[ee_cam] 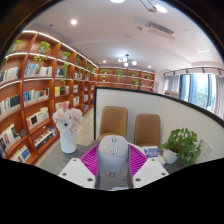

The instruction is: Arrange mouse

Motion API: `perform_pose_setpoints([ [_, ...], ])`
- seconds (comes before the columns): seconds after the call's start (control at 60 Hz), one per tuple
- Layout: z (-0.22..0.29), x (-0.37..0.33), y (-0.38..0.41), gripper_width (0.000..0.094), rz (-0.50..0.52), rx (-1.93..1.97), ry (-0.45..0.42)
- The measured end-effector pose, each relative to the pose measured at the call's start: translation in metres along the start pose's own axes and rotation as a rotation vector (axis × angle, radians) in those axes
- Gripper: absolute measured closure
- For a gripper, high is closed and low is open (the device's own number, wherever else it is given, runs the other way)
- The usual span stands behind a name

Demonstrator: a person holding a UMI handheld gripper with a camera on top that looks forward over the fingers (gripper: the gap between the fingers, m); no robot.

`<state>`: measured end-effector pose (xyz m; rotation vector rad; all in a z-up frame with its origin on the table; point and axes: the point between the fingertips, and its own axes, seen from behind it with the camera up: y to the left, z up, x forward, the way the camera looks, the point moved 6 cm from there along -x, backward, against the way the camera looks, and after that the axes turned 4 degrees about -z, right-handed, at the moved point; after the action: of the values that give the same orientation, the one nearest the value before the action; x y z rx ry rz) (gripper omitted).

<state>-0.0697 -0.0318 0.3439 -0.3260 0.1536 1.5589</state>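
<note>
Lining the wall beyond the surface [120, 125], tall bookshelves [35, 85] dominated the room. Two tan chairs [130, 125] stood behind the surface, a white vase of flowers [67, 128] to one side, a potted plant [183, 146] opposite. The gripper [113, 172] had its jaws pinching the pale mouse [113, 160], held upright between the pink pads [92, 160].

Gripper [113, 172] level, jaws closed on the mouse [113, 158], pink pads [91, 160] against its sides.

A pale grey mouse [113, 158] sits against magenta pads [92, 160] (white flowers [67, 118], green plant [184, 146], red-brown bookshelves [40, 90]).
</note>
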Motion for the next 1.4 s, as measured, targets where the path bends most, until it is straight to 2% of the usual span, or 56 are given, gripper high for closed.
perform_pose_setpoints([
  [0.1,-0.024,0.008,-0.056,0.0564,-0.024,0.016,0.028],
  [0.3,-0.135,0.037,-0.122,0.0565,-0.044,-0.002,0.235],
  [0.5,-0.259,0.053,-0.128,0.0564,-0.016,0.032,0.439],
  [0.667,-0.325,0.055,-0.122,0.0559,0.013,0.055,0.551],
  [0.7,-0.325,0.056,-0.123,0.0562,0.006,0.066,0.508],
  [0.883,-0.324,0.056,-0.122,0.0557,-0.003,0.086,0.513],
  [1.1,-0.324,0.056,-0.121,0.0412,-0.012,0.093,0.544],
  [1.167,-0.323,0.053,-0.119,0.0264,-0.009,0.085,0.588],
  [1.217,-0.312,0.048,-0.116,0.0174,0.016,0.077,0.583],
  [1.4,-0.236,0.014,-0.124,0.0165,-0.001,0.095,0.490],
])
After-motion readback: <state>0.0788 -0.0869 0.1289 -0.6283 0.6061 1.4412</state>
